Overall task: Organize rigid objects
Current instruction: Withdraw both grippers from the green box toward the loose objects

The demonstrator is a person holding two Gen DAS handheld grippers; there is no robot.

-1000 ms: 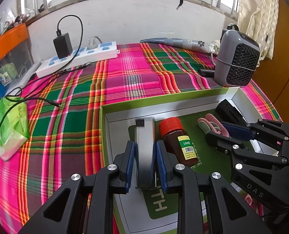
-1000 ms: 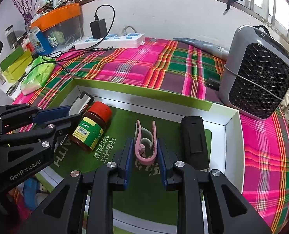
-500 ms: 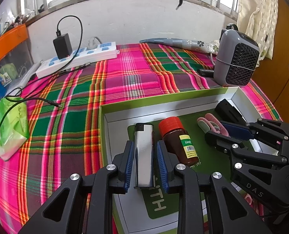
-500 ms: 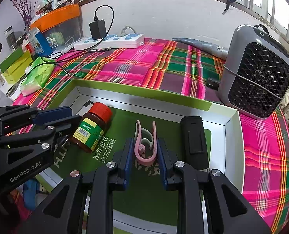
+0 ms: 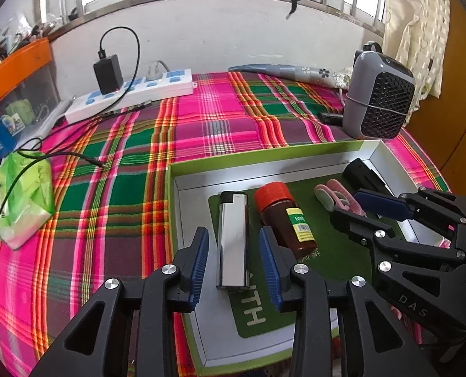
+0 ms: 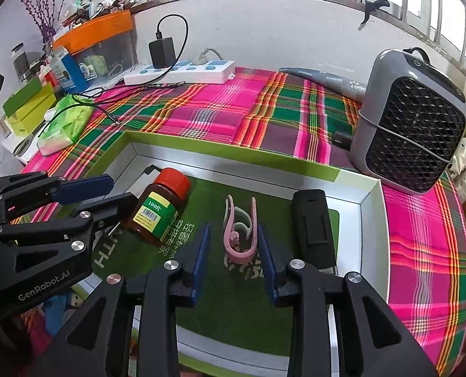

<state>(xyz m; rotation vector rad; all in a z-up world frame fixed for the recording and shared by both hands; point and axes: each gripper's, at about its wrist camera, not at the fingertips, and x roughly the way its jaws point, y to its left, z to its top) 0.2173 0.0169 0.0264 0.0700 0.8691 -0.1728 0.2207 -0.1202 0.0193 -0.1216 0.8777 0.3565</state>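
Your left gripper (image 5: 234,259) is spread, its pads clear of the silver lighter (image 5: 233,238) lying flat between them in the green-rimmed box (image 5: 170,207). Your right gripper (image 6: 231,259) is spread too, straddling the pink clip (image 6: 240,232) without pinching it. Four items lie in the box side by side: lighter, brown pill bottle (image 5: 285,216), clip, black rectangular device (image 6: 311,223). The sorting looks largely done; I see nothing loose left on the plaid cloth (image 5: 113,188). The lighter's long axis runs along your fingers, black cap pointing away.
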